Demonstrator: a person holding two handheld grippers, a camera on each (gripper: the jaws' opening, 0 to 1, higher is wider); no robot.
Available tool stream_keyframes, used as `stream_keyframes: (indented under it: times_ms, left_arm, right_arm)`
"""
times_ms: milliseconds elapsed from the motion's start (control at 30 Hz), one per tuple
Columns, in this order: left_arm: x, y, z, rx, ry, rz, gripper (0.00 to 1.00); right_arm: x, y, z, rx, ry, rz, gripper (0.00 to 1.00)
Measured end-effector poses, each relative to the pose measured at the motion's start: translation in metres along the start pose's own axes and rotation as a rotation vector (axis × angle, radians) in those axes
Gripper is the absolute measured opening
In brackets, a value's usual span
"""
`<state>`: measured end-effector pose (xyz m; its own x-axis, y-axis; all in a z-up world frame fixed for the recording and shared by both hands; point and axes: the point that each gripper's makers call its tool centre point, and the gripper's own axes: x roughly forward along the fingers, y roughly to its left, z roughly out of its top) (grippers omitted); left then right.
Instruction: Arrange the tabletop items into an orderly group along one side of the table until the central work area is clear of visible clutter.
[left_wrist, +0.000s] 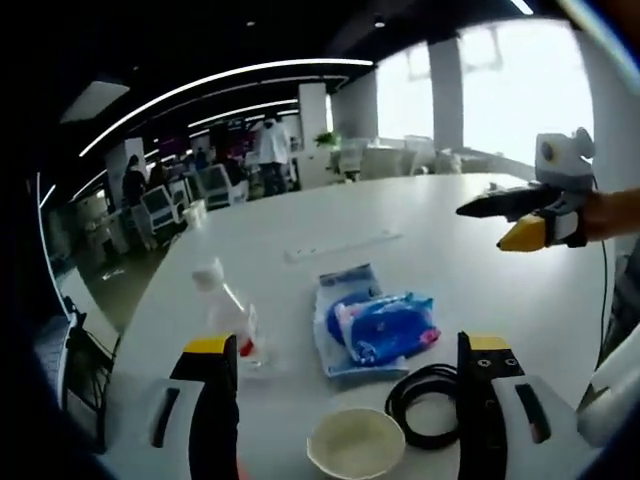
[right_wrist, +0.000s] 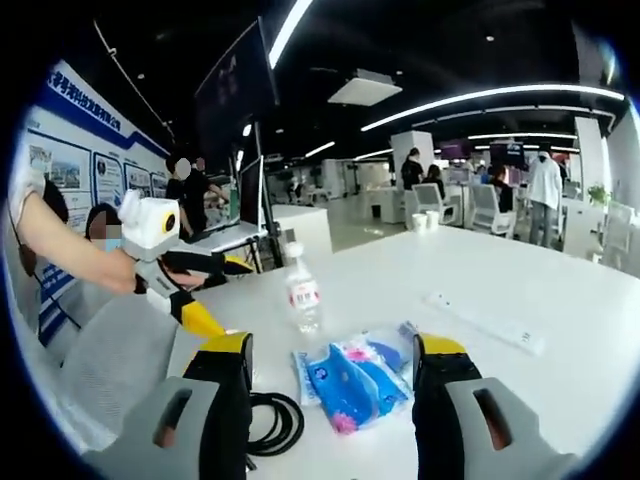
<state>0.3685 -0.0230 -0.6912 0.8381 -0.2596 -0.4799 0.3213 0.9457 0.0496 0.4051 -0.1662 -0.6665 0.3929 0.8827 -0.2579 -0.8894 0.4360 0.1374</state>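
Observation:
On the white round table (left_wrist: 400, 215) stand a clear plastic bottle (left_wrist: 228, 315) with a red label, a blue-and-white packet (left_wrist: 375, 325), a coiled black cable (left_wrist: 425, 400) and a white bowl (left_wrist: 355, 443). My left gripper (left_wrist: 348, 345) hangs open above the bowl and packet, holding nothing. My right gripper (left_wrist: 485, 228) hovers open over the table's right side. In the right gripper view the bottle (right_wrist: 303, 290) stands upright beyond the packet (right_wrist: 355, 385), the cable (right_wrist: 270, 420) lies to the left, and my right gripper (right_wrist: 338, 345) is open over the packet. My left gripper (right_wrist: 228, 295) enters from the left.
A long white strip (left_wrist: 340, 245) lies flat on the table beyond the packet, also seen as a strip (right_wrist: 490, 322) at the right. Chairs, desks and people stand in the office behind. A monitor on a stand (right_wrist: 250, 190) rises past the table's far edge.

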Motion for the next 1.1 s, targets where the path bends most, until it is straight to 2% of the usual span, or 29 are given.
stream_keyframes:
  times_ms: [100,200,300,400,467,567,667,833,1100]
  left_arm:
    - [0.012,0.001,0.004,-0.003,0.009,-0.022,0.87]
    - [0.020,0.005,0.012,0.002,-0.005,-0.048,0.87]
    - [0.024,0.015,0.010,-0.002,0.010,-0.046,0.86]
    - [0.029,0.013,0.009,-0.004,0.012,-0.069,0.86]
    - [0.036,0.016,0.006,0.003,0.017,-0.075,0.86]
    - [0.042,0.014,0.002,-0.030,0.021,-0.081,0.85]
    - [0.051,0.010,-0.008,-0.033,0.050,-0.096,0.84]
    - [0.057,0.007,-0.020,-0.046,0.079,-0.107,0.83]
    - [0.070,0.009,-0.028,-0.087,0.093,-0.114,0.80]
  right_arm:
    - [-0.003,-0.010,-0.001,0.016,0.001,-0.041,0.62]
    - [0.000,-0.015,-0.002,0.024,-0.003,-0.051,0.62]
    - [0.001,-0.022,-0.005,0.056,0.012,-0.085,0.62]
    - [0.001,-0.023,-0.006,0.060,0.012,-0.094,0.61]
    - [0.004,-0.025,-0.013,0.060,0.024,-0.099,0.61]
    - [0.008,-0.028,-0.028,0.092,0.069,-0.105,0.61]
    - [0.010,-0.029,-0.032,0.100,0.068,-0.109,0.60]
    - [0.016,-0.031,-0.052,0.143,0.114,-0.126,0.59]
    - [0.025,-0.032,-0.074,0.214,0.145,-0.139,0.58]
